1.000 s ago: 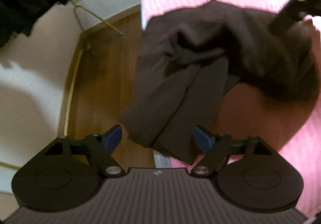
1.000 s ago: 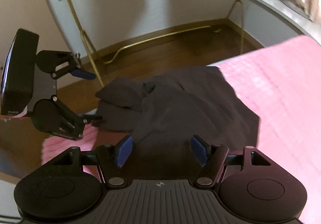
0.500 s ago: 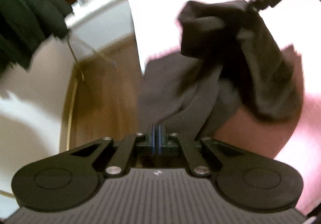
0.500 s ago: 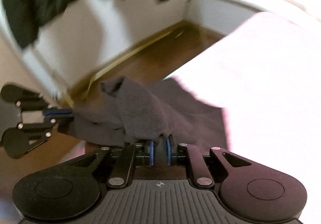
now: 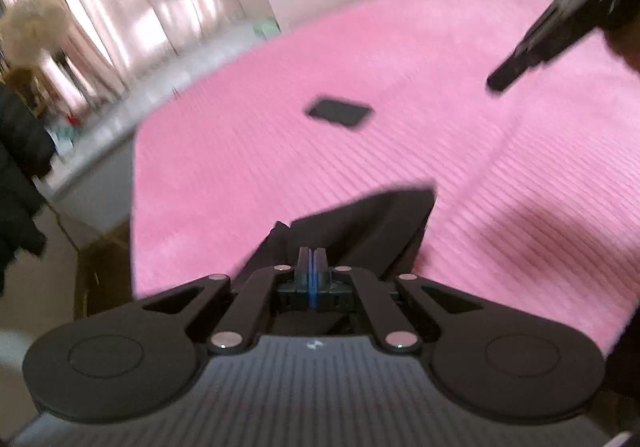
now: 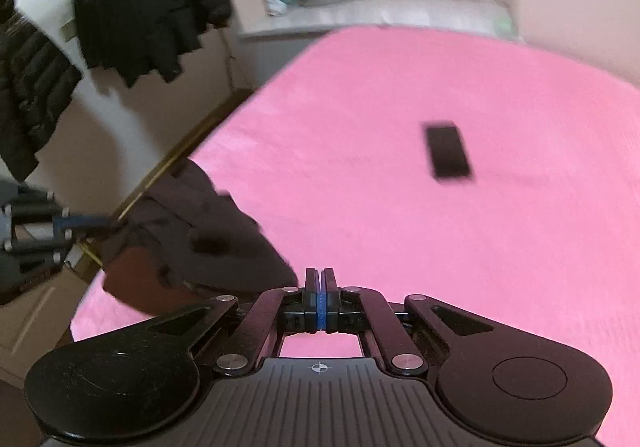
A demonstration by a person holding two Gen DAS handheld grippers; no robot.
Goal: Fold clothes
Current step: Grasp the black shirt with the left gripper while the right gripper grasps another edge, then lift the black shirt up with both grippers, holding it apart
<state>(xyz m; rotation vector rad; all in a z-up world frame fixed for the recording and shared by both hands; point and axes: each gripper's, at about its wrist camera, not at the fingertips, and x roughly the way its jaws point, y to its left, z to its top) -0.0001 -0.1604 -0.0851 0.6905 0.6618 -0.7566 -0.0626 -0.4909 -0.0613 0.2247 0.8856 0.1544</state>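
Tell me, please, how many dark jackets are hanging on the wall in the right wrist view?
2. One black puffer jacket hangs at upper left; a second jacket hangs at the far left edge, partly cut off. More may hang outside the frame.

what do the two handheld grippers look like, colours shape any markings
Both look alike. The left gripper and right gripper each have a black body with a ribbed grey top plate, two rounded black lobes with circular insets at the sides, black linkage bars with silver pivot screws, and blue pads on the inner finger faces. A small pale logo sits at each top plate's front edge. No cables show.
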